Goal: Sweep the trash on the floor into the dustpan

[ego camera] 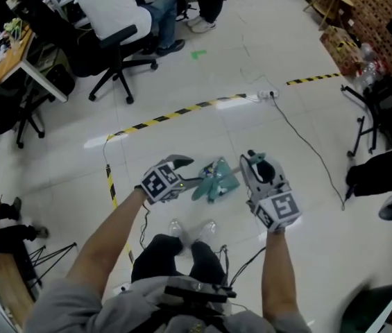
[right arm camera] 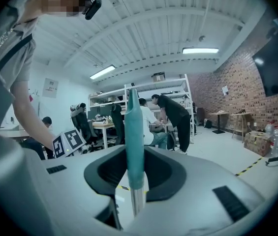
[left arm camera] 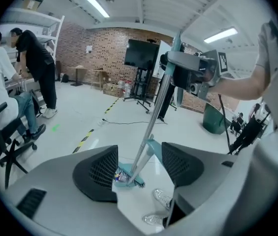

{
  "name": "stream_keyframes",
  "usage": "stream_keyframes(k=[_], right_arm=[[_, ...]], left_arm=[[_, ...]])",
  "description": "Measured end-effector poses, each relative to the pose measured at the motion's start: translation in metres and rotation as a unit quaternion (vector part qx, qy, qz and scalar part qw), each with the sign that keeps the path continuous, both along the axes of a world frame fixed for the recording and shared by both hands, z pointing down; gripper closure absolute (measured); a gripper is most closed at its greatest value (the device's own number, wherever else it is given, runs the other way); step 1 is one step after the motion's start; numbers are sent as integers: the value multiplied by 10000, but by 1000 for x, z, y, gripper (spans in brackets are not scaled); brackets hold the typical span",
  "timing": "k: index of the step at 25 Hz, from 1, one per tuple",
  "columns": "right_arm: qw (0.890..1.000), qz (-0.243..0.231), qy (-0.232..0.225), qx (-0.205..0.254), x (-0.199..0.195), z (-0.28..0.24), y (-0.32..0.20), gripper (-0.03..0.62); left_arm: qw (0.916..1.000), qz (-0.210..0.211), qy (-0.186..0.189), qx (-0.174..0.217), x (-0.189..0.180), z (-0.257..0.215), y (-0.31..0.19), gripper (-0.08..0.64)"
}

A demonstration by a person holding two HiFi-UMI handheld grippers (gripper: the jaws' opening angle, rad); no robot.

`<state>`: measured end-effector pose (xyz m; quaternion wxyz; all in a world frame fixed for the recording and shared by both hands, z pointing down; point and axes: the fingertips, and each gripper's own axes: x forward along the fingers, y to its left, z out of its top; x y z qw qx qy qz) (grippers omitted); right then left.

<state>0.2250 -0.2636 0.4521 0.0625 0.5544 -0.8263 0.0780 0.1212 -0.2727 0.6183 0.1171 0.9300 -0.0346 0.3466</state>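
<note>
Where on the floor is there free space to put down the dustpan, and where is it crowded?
Free: the tiles between the dustpan and the striped tape, and those between the right gripper and the cable. Crowded: around the office chairs at upper left and the black chair at right.

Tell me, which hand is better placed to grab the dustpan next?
Left, probably. The left gripper is open, empty and aimed down at the dustpan; the right gripper is shut on the broom handle.

open floor ahead, office chair far left, cable right
</note>
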Motion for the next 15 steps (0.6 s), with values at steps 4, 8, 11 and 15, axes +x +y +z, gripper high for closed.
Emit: stream_keyframes(k=[4,8,11,15], right_arm=[[9998,-11,-148,91,-23,5,-12,500],[9998,153,25,-105,-32,21,-11,500],[9997,227,92,42,-47,37,-20,500],[9997,159,192,-10,-65,41,-28,500]], left_arm=[[9980,424,-469,-33,-24,36,-3,279],[9896,1416,-259,-66,-9,77,18,279],[9797,1999,-6,160,7,101,17,279],[9682,2442,476,257,41,101,20,279]])
